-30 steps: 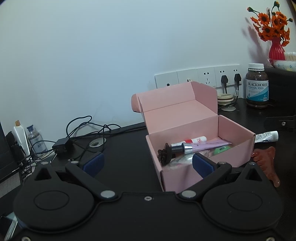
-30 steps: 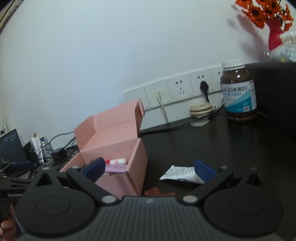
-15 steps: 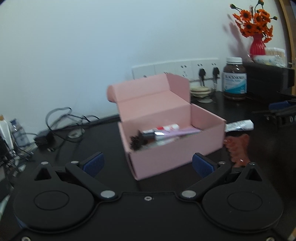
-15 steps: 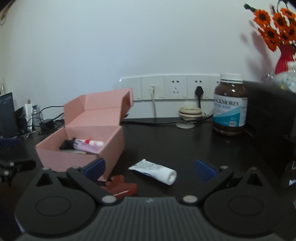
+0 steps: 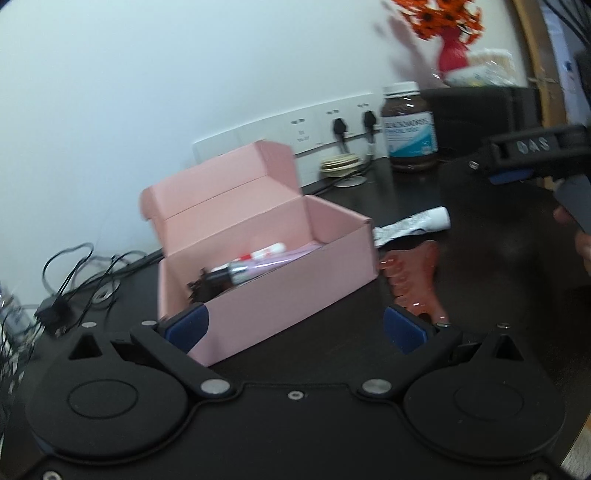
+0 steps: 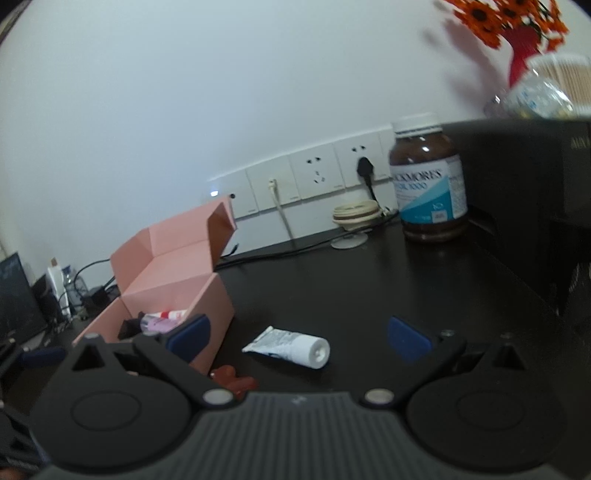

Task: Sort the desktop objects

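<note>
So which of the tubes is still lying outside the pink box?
The white tube with the white cap, lying alone on the dark desk right of the pink box; the red-and-white and purple ones sit inside.

Brown supplement bottle (image 6: 428,179) near wall sockets (image 6: 295,182); red vase (image 5: 452,55).

Flowers (image 5: 439,14) blurred and cropped, hair clip (image 6: 232,380) half hidden

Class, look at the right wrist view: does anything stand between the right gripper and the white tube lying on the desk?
Nothing visible does. The white tube lies on bare dark desk ahead of the right gripper, whose jaws are open and empty. The pink box sits off to the left.
</note>
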